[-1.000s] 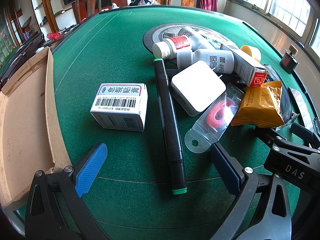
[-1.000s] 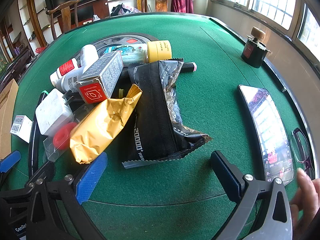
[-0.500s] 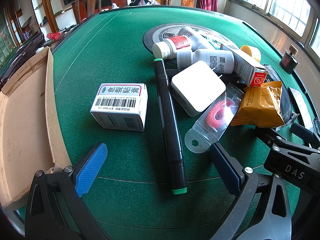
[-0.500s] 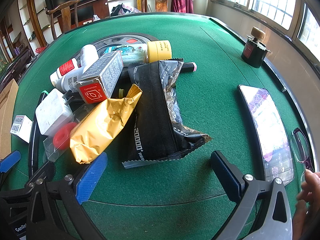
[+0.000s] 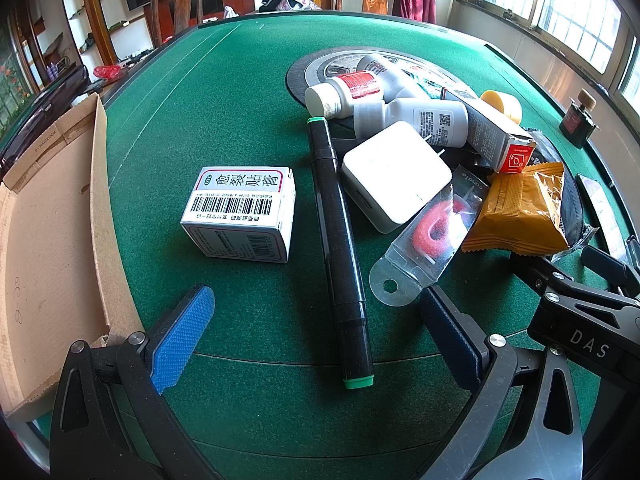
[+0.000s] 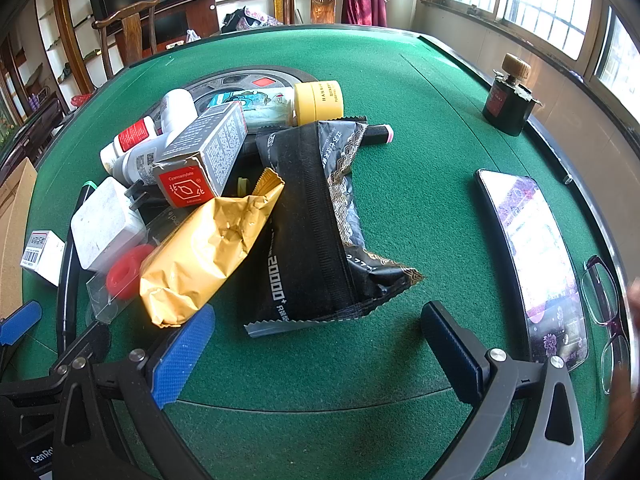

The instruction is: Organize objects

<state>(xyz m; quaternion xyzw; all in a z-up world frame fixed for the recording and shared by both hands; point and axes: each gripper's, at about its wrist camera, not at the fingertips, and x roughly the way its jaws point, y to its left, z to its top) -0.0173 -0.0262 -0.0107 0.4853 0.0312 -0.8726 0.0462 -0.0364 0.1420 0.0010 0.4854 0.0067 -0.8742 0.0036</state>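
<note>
While the pile is overlapping itself at the desk's (image 5: 248, 92) middle, several items are showing only in part: a black marker with a pink cap (image 6: 376, 133) is lying mostly buried under the black snack pouch (image 6: 316, 224), and two white pill bottles (image 5: 360, 92) are lying half behind a grey carton with a red end (image 6: 204, 156). A yellow jar (image 6: 319, 102) is sitting at the far edge of the heap. An orange foil packet (image 5: 520, 212) is leaning on the pouch, beside a clear blister pack holding a red ring (image 5: 432, 236) and a white charger block (image 5: 394, 176). A green-capped black marker (image 5: 340, 248) is lying loose between the charger and a white barcoded medicine box (image 5: 240, 212). A cardboard box (image 5: 48, 216) is being cut off at the left. A phone (image 6: 532, 256) and glasses (image 6: 604, 312) are lying at the right rim; something blurred there cannot be made out. Left gripper (image 5: 316, 332) and right gripper (image 6: 316, 340) are hovering, fingers spread wide, holding nothing.
</note>
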